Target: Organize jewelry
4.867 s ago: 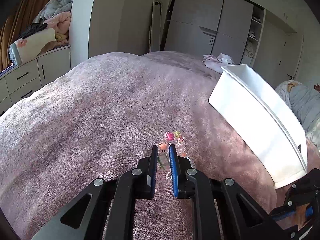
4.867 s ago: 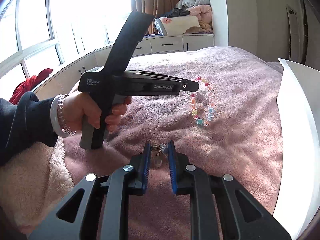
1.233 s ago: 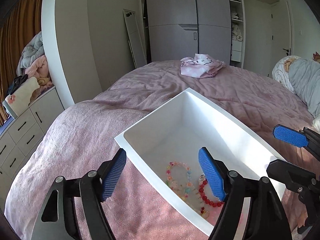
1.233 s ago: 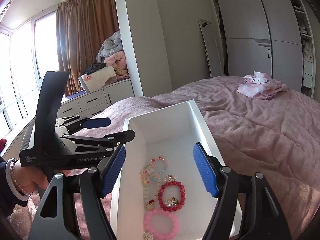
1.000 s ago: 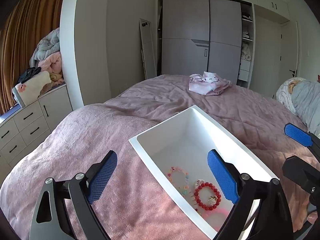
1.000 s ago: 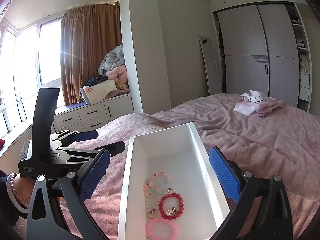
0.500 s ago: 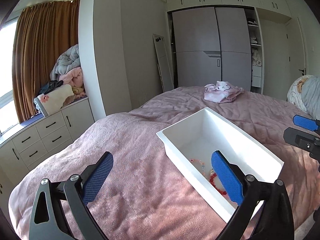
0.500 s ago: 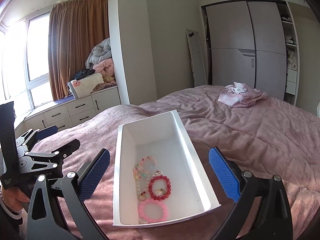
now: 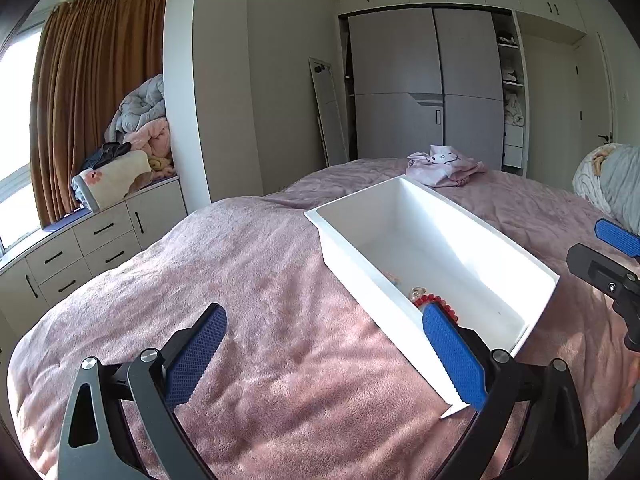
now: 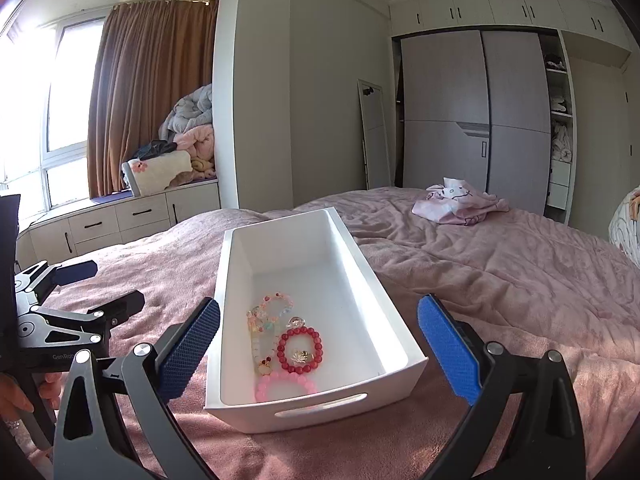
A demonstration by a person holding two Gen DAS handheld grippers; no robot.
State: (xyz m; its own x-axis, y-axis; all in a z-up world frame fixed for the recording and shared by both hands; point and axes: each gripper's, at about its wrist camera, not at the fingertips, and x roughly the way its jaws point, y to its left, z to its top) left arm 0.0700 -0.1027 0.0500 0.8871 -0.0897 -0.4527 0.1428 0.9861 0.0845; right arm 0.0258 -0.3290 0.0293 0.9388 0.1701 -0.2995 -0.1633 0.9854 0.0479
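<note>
A white rectangular bin (image 10: 372,292) (image 9: 400,312) sits on the pink bedspread. Inside it lie a pastel bead bracelet (image 10: 267,312), a red bead bracelet (image 10: 300,345) with a small gold charm, and a pink bead bracelet (image 10: 282,387). In the left wrist view only a bit of the red bracelet (image 9: 430,301) shows over the bin's wall. My right gripper (image 10: 318,338) stands open in front of the bin's near end, holding nothing. My left gripper (image 9: 326,350) is open and empty, to the left of the bin above the bedspread. Its black body (image 10: 76,320) shows at the left of the right wrist view.
The pink bedspread (image 9: 260,280) stretches all around the bin. A pink folded garment (image 10: 460,200) lies farther back on the bed. White drawers (image 9: 88,240) with piled bedding stand at the left, and a grey wardrobe (image 10: 472,120) at the back. A person's hand (image 10: 16,396) grips the left tool.
Both grippers have drawn back from above the bin and sunk lower, staying wide open. The bin now lies farther ahead, and the bracelets rest inside it.
</note>
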